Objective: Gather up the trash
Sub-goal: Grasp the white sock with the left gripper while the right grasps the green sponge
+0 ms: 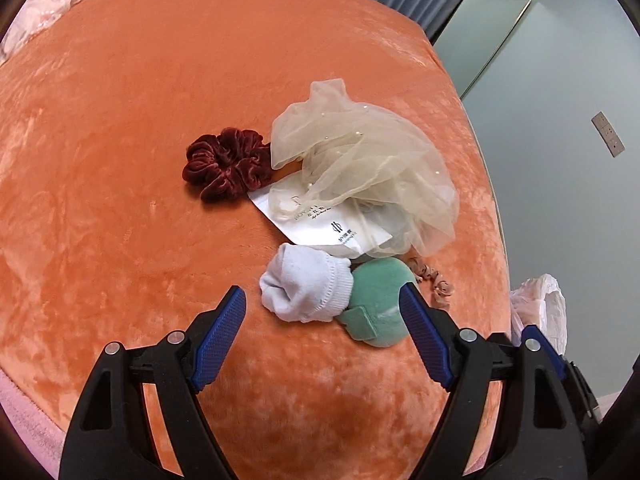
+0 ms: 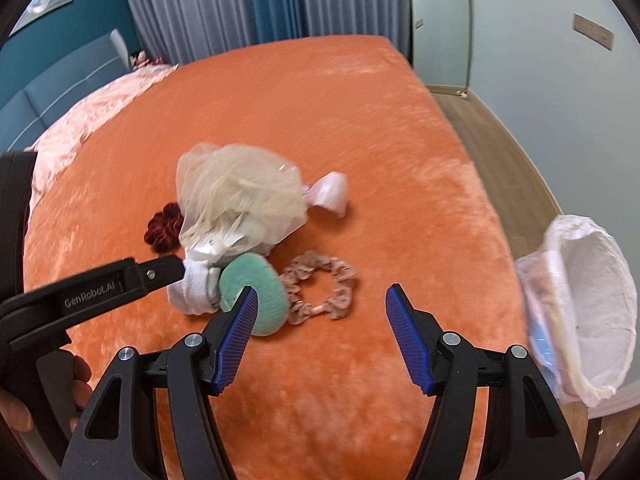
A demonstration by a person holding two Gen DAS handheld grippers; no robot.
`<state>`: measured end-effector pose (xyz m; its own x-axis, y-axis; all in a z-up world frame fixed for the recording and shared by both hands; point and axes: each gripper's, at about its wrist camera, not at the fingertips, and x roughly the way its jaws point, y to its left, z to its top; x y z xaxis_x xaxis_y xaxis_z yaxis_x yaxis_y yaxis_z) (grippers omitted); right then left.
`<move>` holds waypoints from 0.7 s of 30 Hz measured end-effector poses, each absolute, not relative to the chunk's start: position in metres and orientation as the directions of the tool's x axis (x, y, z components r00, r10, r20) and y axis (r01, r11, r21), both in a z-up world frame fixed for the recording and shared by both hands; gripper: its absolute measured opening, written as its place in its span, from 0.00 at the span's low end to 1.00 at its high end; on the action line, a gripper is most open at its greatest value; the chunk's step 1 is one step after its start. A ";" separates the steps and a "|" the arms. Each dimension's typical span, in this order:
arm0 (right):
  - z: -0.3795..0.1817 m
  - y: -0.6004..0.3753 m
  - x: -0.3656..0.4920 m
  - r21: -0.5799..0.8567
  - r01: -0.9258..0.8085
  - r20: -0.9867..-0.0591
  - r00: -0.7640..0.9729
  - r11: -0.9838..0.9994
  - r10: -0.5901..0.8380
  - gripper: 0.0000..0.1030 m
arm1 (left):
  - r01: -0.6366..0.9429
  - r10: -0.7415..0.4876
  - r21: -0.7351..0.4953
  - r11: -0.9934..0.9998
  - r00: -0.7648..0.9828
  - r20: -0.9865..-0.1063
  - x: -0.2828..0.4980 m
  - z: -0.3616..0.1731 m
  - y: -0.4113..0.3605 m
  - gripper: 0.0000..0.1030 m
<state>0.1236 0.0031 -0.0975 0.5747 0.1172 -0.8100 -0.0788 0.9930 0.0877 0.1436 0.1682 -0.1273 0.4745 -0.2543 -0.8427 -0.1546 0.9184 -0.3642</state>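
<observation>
Both sets of jaws stand apart with nothing gripped between them. My left gripper (image 1: 323,305) hangs over the orange bedspread (image 1: 120,140), its blue pads (image 1: 222,334) released, and between them I see the rolled white sock (image 1: 304,286) and the green sponge (image 1: 378,300), neither one pressed by a pad. My right gripper (image 2: 320,300) is likewise unclenched above the bedspread, its left pad in front of the green sponge (image 2: 256,284) from this camera, and bare blanket shows in the gap.

The clutter sits in one cluster near the middle of the bed. From the left wrist I see a dark red velvet scrunchie (image 1: 226,164) touching a heap of cream tulle (image 1: 360,164), which drapes over a white printed packet (image 1: 324,224). The sock lies just below the packet and touches the sponge, and a pink scrunchie (image 1: 434,284) peeks out beside the sponge. From the right wrist that pink scrunchie (image 2: 320,292) lies open as a ring right beside the sponge, and a pale pink plastic bag (image 2: 330,194) pokes out from behind the tulle (image 2: 240,196).

The bin with its white liner (image 2: 584,312) stands off the right edge of the bed, on the floor side, well apart from the cluster. The left gripper's black arm (image 2: 100,292) crosses the right camera's view, its tip over the sock (image 2: 194,288), with the person's fingers (image 2: 78,384) around its handle
</observation>
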 end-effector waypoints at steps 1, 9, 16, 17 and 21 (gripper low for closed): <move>-0.100 0.006 0.126 0.089 -0.085 -0.814 0.568 0.992 0.122 0.62 | -0.153 -0.257 -0.365 0.918 0.471 -0.844 0.146 -0.130 0.169 0.72; -0.128 0.031 0.148 0.109 -0.134 -0.846 0.508 0.985 0.162 0.62 | -0.114 -0.315 -0.394 0.912 0.421 -0.850 0.160 -0.146 0.165 0.50; -0.153 0.045 0.160 0.124 -0.171 -0.871 0.454 0.978 0.189 0.51 | -0.110 -0.372 -0.446 0.888 0.397 -0.839 0.163 -0.156 0.171 0.24; -0.156 0.045 0.161 0.127 -0.172 -0.875 0.445 0.977 0.192 0.46 | -0.104 -0.370 -0.443 0.891 0.399 -0.839 0.163 -0.155 0.171 0.23; -0.160 0.045 0.164 0.173 -0.168 -0.875 0.427 0.970 0.230 0.36 | -0.088 -0.362 -0.429 0.899 0.403 -0.841 0.163 -0.152 0.169 0.18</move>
